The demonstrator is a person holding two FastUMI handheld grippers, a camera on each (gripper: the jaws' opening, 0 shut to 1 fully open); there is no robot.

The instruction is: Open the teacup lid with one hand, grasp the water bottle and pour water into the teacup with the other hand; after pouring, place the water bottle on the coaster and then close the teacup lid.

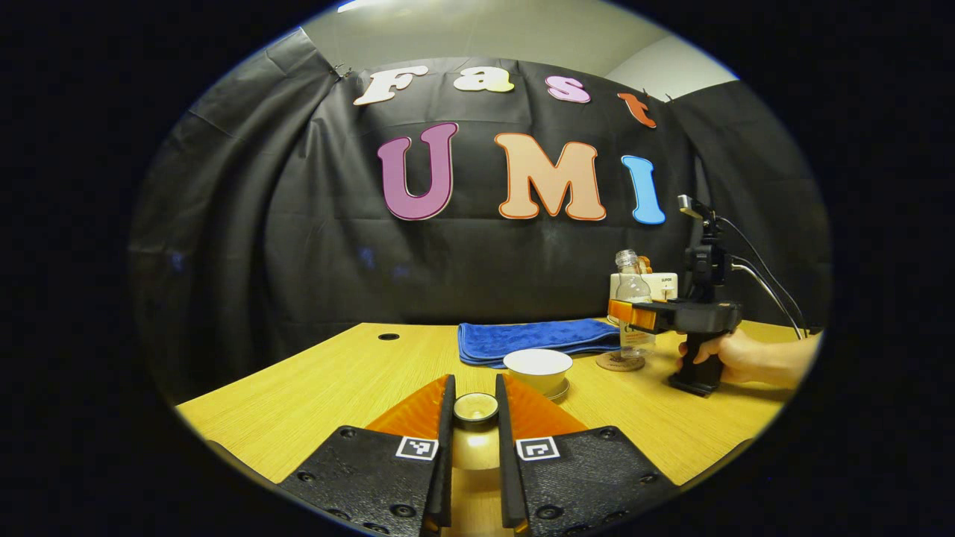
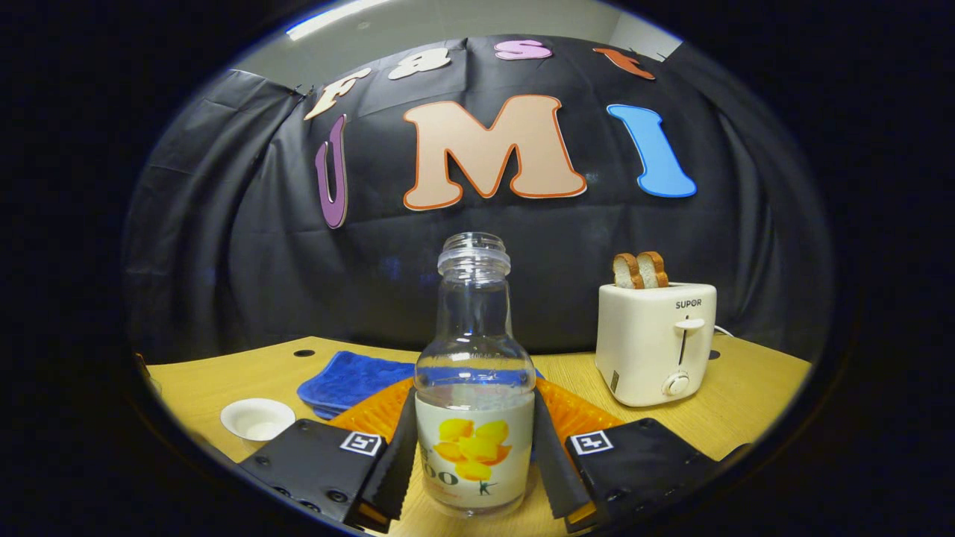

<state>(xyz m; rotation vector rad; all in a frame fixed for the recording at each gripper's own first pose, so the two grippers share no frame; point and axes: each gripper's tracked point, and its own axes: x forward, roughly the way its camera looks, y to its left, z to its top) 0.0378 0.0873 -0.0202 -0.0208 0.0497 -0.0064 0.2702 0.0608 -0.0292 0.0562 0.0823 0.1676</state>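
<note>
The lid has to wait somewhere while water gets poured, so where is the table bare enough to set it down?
Bare wood lies left of the cup and cloth, out to the table edge. The right side is crowded: bottle on coaster, toaster, right gripper.

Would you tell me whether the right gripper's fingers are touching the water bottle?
Touching. In the right gripper view, both fingers of the right gripper press against the water bottle, one on each side of its label.
</note>
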